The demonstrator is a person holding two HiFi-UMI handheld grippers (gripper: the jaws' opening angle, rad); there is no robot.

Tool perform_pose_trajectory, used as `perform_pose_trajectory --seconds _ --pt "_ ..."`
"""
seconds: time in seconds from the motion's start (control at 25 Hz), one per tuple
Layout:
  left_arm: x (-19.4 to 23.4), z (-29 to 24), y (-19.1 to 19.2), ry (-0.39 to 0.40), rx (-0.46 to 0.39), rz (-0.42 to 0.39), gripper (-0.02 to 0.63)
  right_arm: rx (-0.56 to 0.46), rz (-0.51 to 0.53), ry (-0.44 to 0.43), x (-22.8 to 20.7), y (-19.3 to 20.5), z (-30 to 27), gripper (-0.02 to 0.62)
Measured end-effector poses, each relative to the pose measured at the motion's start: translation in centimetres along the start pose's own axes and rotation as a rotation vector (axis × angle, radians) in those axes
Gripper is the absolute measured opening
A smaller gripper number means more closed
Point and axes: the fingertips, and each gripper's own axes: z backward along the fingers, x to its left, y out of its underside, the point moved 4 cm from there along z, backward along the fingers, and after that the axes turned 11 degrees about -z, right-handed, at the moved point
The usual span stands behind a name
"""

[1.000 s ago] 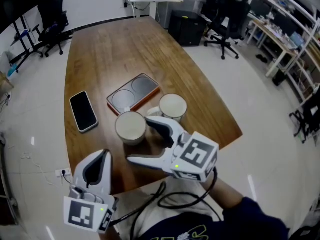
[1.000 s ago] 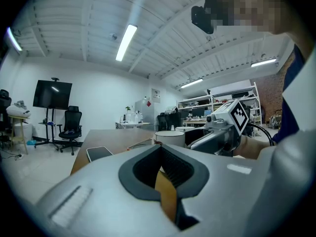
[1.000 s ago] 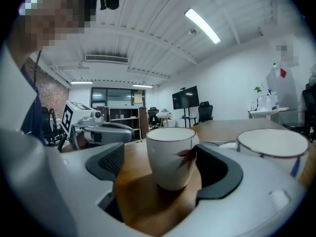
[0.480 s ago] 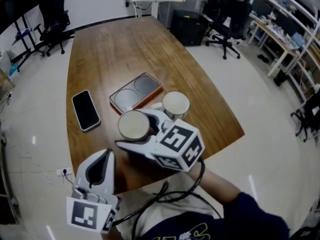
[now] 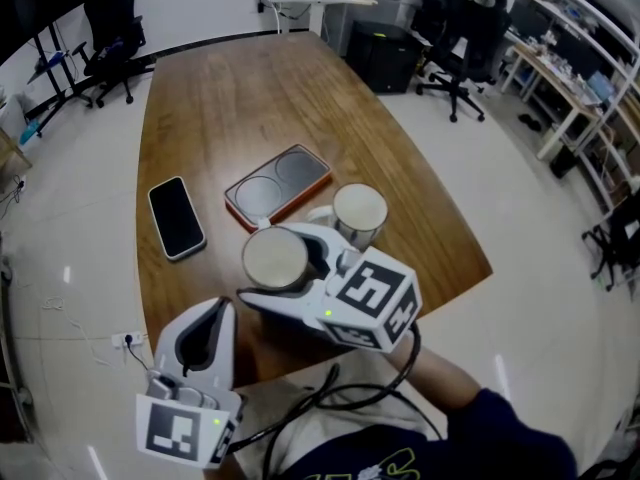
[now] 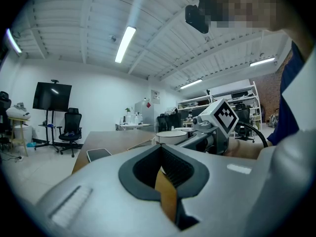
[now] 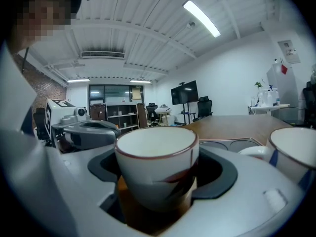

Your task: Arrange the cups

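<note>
My right tool (image 5: 274,266) closing around the near cup (image 7: 157,157) on the desk (image 5: 230,108), not yet pinching it, second cup (image 5: 359,209) beside, left tool (image 5: 211,306) pressed together, empty.

Bright, even light falls from ceiling tube lamps (image 6: 126,43); faint sheen on the wooden table (image 5: 235,88) at twelve o'clock. Gripper views bulge, corners black.

I count two cups in front of me: the near cup (image 5: 275,258) and the far cup (image 5: 360,208); one tray (image 5: 277,184) with two round hollows (image 5: 254,198) in it; one phone (image 5: 176,217); one wooden table (image 5: 240,98) under it all; office chairs (image 5: 458,43) ring the room, at least two, though I cannot count them surely.
</note>
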Motion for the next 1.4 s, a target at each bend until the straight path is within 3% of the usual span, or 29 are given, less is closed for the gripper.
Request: perform_pose_trajectory --seconds 0.36,0.56,0.76,0.96,1.08,1.24,1.4 --pt "0.0 -0.1 -0.4 -0.003 -0.003 0.001 0.002 -0.054 0.045 -0.101 2.3 -0.1 2.9 0.402" --pt "0.1 0.1 -0.2 -0.006 0.004 0.004 0.002 -0.112 -0.022 -0.15 3.5 0.1 7.1 0.402" --pt "0.2 -0.1 -0.1 -0.005 0.005 0.003 0.002 -0.171 -0.027 -0.034 1.5 -0.5 13.3 0.401" --pt "0.2 -0.1 0.0 -0.004 0.003 -0.001 0.002 -0.216 -0.004 0.165 -3.5 -1.8 18.7 0.402" --pt "0.1 -0.2 -0.2 -0.002 -0.005 -0.004 0.002 -0.248 -0.036 0.238 -7.2 -2.6 20.4 0.402" --pt "0.1 -0.3 -0.4 0.001 -0.024 -0.015 0.002 -0.253 -0.035 0.274 -12.0 -5.0 20.0 0.402" --pt "0.1 -0.3 -0.4 0.005 -0.025 -0.025 0.002 -0.228 0.009 0.242 -15.8 -9.0 17.1 0.402"
